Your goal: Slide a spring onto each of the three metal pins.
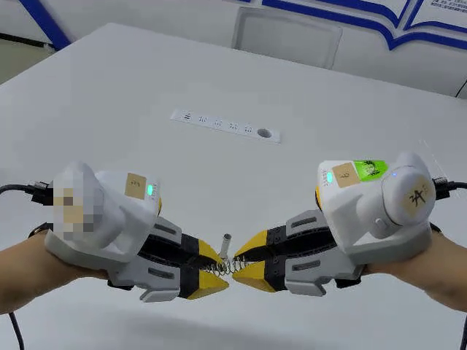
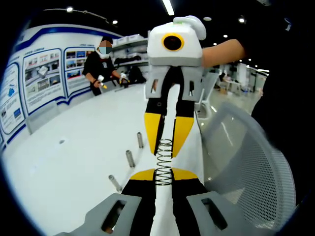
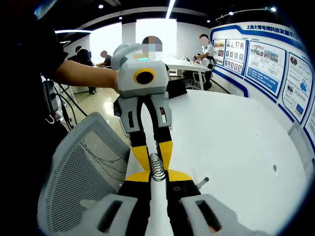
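The white surface carries a socket strip at 12 o'clock. At 6 o'clock the left tool and right tool meet tip to tip, each narrowed onto one end of the spring. In the left gripper view, three upright pins stand near the spring's 9 o'clock.

White bench spans most of the head view. Power strip lies flat on it, upper centre. Chair back at top edge, behind the bench. Left gripper view: grey mesh chair lower right, wall posters upper left, person in dark top near them. Right gripper view: mesh chair lower left, posters upper right, strip light top centre.
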`<state>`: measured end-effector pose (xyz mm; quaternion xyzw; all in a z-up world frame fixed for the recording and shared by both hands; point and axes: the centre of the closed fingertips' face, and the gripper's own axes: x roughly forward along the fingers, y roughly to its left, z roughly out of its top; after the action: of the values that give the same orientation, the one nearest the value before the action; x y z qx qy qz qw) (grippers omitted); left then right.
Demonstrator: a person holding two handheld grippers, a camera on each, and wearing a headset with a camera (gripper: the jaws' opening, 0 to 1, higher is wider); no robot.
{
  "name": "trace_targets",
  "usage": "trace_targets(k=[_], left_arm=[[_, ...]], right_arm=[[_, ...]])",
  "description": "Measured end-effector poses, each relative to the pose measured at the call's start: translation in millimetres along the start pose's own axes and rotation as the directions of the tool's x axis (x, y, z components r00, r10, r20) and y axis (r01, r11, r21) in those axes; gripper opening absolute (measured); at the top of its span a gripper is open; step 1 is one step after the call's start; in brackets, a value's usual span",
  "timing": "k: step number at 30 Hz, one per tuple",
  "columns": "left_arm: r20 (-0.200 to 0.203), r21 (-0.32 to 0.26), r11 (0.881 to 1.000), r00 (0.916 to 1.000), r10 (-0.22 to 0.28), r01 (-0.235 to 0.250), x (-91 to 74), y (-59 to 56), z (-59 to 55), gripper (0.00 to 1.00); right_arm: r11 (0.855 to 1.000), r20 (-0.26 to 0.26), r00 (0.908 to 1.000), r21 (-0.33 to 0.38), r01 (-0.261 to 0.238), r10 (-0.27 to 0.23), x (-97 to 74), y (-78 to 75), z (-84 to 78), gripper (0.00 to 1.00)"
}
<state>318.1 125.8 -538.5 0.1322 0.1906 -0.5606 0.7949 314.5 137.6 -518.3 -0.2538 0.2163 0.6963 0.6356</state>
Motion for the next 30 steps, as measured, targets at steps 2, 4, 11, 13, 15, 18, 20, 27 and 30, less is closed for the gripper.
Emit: trace_targets(k=[2,4,11,13,15,18,20,27,30], left_arm=[[-0.006,-0.010,1.000,1.0000,0.000,0.000,0.4,0.6,-2.5,0.10],[-0.007,-0.008,1.000,1.0000,0.000,0.000,1.1,0.6,-4.1,0.10],[-0.007,-0.012,1.000,1.0000,0.005,-0.005,1.6,2.5,-4.8,0.10],[0.001,-0.017,1.000,1.0000,0.002,-0.002,1.4,2.6,-4.5,0.10],[0.010,-0.024,1.000,0.9999,0.003,-0.003,1.4,2.7,-3.3,0.10],[0.014,-0.027,1.000,0.9999,0.006,-0.005,1.8,2.4,-2.2,0.10],[0.014,-0.029,1.000,0.9999,0.007,-0.007,2.0,2.8,-2.2,0.11],[0.026,-0.059,0.998,0.9996,0.007,-0.005,0.9,4.2,0.4,0.11],[0.030,-0.066,0.998,0.9994,0.020,-0.018,-0.2,7.0,1.5,0.11]], right_arm=[[1.000,0.009,1.0000,0.001,-0.004,0.004,1.6,0.4,2.9,0.12],[1.000,0.031,0.9995,0.008,-0.010,0.010,2.6,1.3,8.6,0.12],[1.000,0.054,0.9985,0.014,-0.012,0.011,5.7,0.1,16.6,0.12],[1.000,0.068,0.9976,0.026,-0.014,0.012,6.4,0.4,19.7,0.11],[0.999,0.082,0.9966,0.035,-0.015,0.012,6.6,0.5,23.0,0.11],[0.999,0.091,0.9958,0.040,-0.016,0.012,7.8,-0.5,25.6,0.11],[0.999,0.094,0.9955,0.047,-0.014,0.010,8.5,-1.0,26.7,0.11],[0.999,0.105,0.9945,0.046,-0.010,0.005,10.0,-2.2,32.2,0.11],[0.999,0.105,0.9945,0.050,0.001,-0.006,10.0,-4.9,33.2,0.11]])
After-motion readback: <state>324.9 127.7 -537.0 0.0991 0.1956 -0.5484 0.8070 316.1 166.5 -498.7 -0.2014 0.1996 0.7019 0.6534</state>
